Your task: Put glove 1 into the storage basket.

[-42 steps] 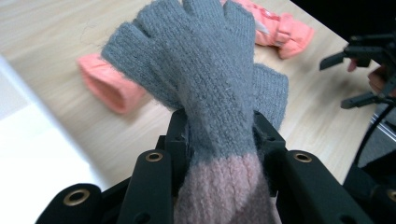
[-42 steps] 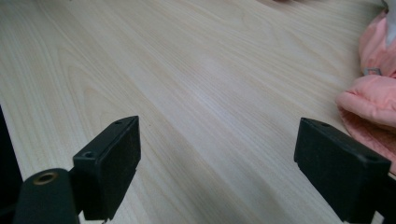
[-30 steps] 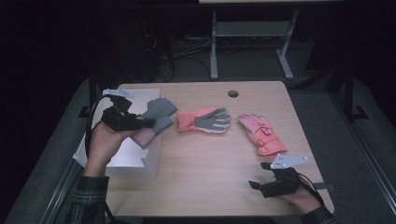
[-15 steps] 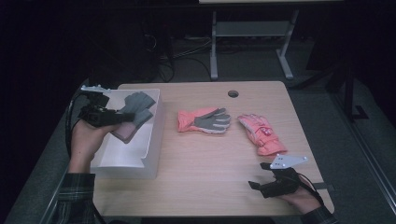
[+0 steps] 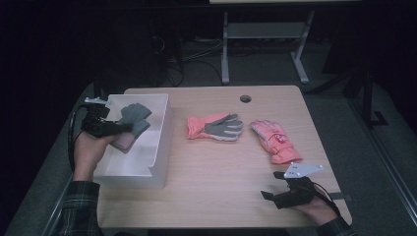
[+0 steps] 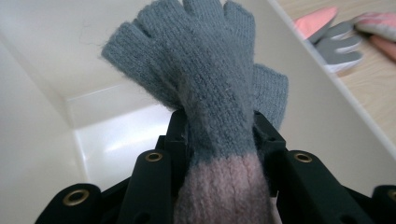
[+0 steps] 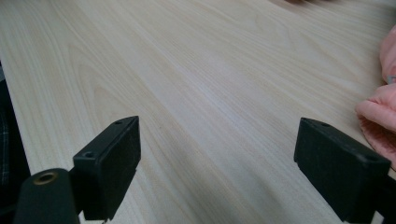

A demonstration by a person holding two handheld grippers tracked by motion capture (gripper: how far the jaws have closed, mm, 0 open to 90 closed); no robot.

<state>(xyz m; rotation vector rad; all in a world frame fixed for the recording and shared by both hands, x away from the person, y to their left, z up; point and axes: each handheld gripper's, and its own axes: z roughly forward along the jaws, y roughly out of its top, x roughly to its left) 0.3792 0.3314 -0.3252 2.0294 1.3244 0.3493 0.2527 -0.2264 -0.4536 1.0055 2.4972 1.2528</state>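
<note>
Over the white rectangular plastic bin [image 5: 156,142] at the left edge of the light wooden bench [image 5: 221,167], the left hand-held gripper [image 5: 114,129] clamps a grey knitted fingerless glove with a pink cuff [image 6: 210,88], its grey fingers hanging inside the bin walls. Near the bench's front right corner, the right hand-held gripper [image 5: 268,195] rests with jaws spread wide, gripping nothing, close to a pink padded ski glove [image 5: 273,140].

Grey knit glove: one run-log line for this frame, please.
left gripper: shut on grey knit glove, over white bin | right gripper: open, idle above table | two pink gloves on table
</note>
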